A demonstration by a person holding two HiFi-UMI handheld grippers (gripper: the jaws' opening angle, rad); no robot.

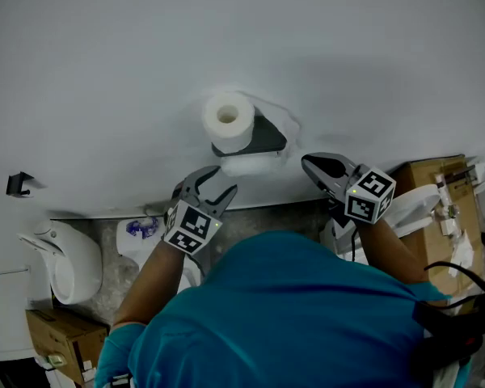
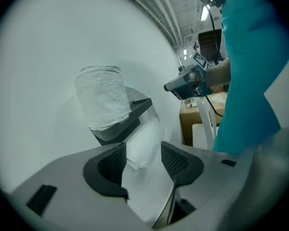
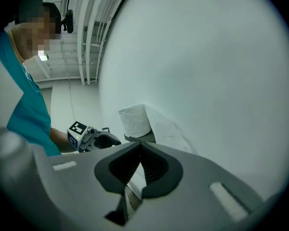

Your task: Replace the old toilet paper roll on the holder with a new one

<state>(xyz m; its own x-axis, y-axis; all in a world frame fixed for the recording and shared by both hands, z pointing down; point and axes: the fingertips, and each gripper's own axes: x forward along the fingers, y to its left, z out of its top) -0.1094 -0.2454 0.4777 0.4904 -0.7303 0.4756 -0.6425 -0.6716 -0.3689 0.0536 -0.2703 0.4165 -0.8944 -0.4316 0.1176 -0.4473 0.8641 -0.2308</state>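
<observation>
flanking the paper roll (image 1: 228, 118) on its holder (image 1: 265, 139): left tool (image 1: 221, 181) released, right tool (image 1: 308, 163) clenched, cardboard box (image 1: 436, 186) nearby

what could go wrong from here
1. The left tongs are open and lined up on the loose paper tail. Closing there could tear it or unwind the toilet paper roll rather than lift it.
2. The roll seems to stand loose on the holder, so a nudge may topple it.

Mock bathroom corner in a lab/warehouse-type hall: white wall (image 1: 105, 55) w/ paper roll (image 1: 228, 118) on holder (image 1: 263, 138), white toilet-like fixture (image 1: 69, 265) nearby. Also cardboard boxes (image 1: 424, 180) on floor, exposed ceiling pipes (image 3: 89, 32) + strip lights (image 2: 204, 13).
</observation>
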